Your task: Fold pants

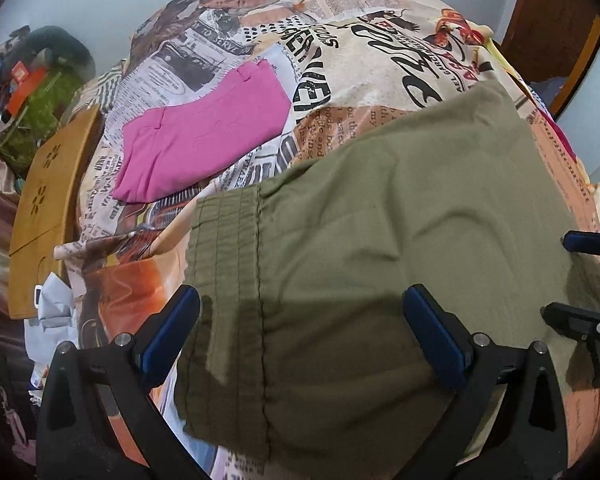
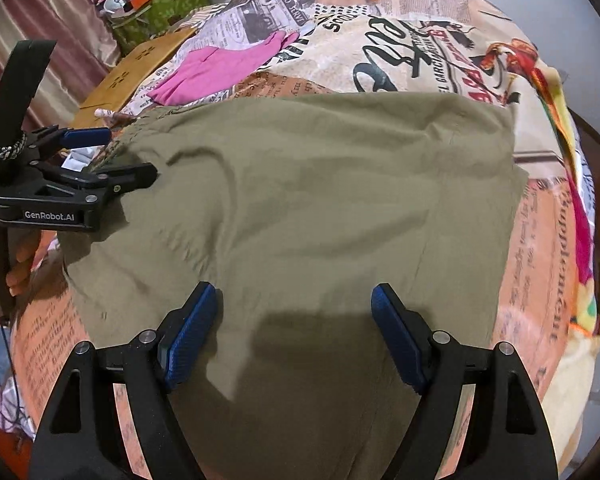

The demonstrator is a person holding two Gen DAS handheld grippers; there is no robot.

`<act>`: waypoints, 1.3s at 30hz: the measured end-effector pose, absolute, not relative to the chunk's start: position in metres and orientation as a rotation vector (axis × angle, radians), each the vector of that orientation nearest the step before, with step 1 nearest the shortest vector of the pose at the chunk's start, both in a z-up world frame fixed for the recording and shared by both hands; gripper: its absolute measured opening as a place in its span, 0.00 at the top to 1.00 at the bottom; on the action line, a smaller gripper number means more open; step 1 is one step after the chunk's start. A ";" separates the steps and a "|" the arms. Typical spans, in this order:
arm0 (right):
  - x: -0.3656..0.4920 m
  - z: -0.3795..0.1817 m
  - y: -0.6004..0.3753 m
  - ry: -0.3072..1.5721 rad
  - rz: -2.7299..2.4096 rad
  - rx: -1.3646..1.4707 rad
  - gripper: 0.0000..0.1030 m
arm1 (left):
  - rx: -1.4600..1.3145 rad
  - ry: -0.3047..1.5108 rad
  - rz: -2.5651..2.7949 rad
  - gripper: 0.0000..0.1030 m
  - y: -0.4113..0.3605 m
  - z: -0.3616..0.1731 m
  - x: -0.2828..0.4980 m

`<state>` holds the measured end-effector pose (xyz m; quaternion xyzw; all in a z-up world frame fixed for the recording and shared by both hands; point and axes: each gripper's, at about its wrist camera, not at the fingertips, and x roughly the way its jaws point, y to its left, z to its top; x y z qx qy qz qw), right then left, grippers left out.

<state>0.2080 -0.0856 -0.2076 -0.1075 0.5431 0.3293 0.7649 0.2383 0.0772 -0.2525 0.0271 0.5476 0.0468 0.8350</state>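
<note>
- Olive pants [image 2: 300, 208] spread flat over a newspaper-print bedcover [image 2: 420, 40], already folded to a broad rectangle, elastic waistband [image 1: 224, 264] at the 9 o'clock side in the left wrist view
- Left gripper [image 1: 300, 340] poised over the waistband end, jaws released and spread wide, blue pads [image 1: 172, 328] apart with only cloth lying beneath them, nothing pinched
- Right gripper [image 2: 296, 336] set above the near edge of the pants at 6 o'clock in its own view, jaws likewise released and wide, cloth passing under the gap without being squeezed
- Seen from the right wrist view, left gripper [image 2: 104, 156] at 9 o'clock, hovering at the gathered waistband corner [image 2: 120, 140]; contact with the cloth impossible to tell
- Probably placed this way so each gripper covers one end of the near edge, ready to pinch and carry it over for the next fold
- Pink folded garment [image 1: 204, 136] lying at 11 o'clock in the left wrist view, well apart from the olive pair, likely set aside as finished
- Wooden board [image 1: 48, 208] at 9 o'clock off the bed edge, green patterned bag [image 2: 160, 12] with clutter at 11 o'clock in the right wrist view
- A few shallow creases across the middle of the olive cloth, worth smoothing before the fold
</note>
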 end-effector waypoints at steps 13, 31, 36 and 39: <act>0.181 -0.200 -0.105 1.179 0.684 -0.180 0.24 | 0.034 1.149 0.118 0.00 0.079 -0.246 0.205; 0.176 -0.164 -0.053 1.036 0.754 -0.143 0.24 | -0.122 1.056 0.165 0.00 0.117 -0.201 0.163; 0.179 -0.175 -0.036 1.063 0.764 -0.170 0.24 | -0.234 1.100 0.128 0.00 0.133 -0.213 0.153; 0.178 -0.188 -0.031 1.123 0.782 -0.206 0.24 | -0.252 1.112 0.120 0.00 0.134 -0.217 0.148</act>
